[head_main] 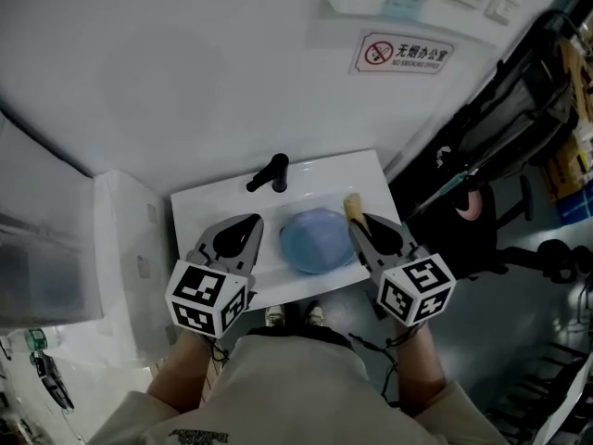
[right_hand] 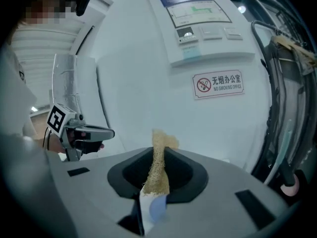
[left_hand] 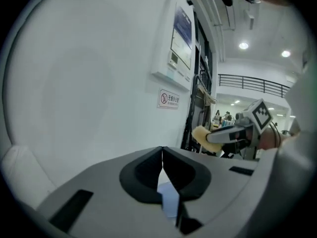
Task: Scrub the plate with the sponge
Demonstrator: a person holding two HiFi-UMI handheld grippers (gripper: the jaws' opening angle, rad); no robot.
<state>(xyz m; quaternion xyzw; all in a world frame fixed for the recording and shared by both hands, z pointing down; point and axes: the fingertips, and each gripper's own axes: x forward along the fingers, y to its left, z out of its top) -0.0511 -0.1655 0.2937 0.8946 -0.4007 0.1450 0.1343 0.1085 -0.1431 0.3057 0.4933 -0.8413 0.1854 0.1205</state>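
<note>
A round blue plate (head_main: 315, 239) lies in the white sink (head_main: 199, 207) below me. My right gripper (head_main: 359, 222) hovers over the plate's right edge, shut on a flat tan sponge (head_main: 352, 204) that sticks out past the tips. In the right gripper view the sponge (right_hand: 158, 165) stands upright, pinched between the jaws, with a bit of the plate (right_hand: 156, 207) showing underneath. My left gripper (head_main: 250, 225) hangs over the sink just left of the plate, and its jaws (left_hand: 162, 155) meet with nothing between them. From the left gripper view, the right gripper (left_hand: 233, 135) and its sponge (left_hand: 200, 134) show off to the right.
A black faucet (head_main: 270, 172) stands at the back of the sink. The white wall carries a no-smoking sign (head_main: 403, 54) and a control panel (right_hand: 190, 21). Black bags and gear (head_main: 519, 146) crowd the right side. A pale plastic-wrapped unit (head_main: 120, 248) flanks the sink's left.
</note>
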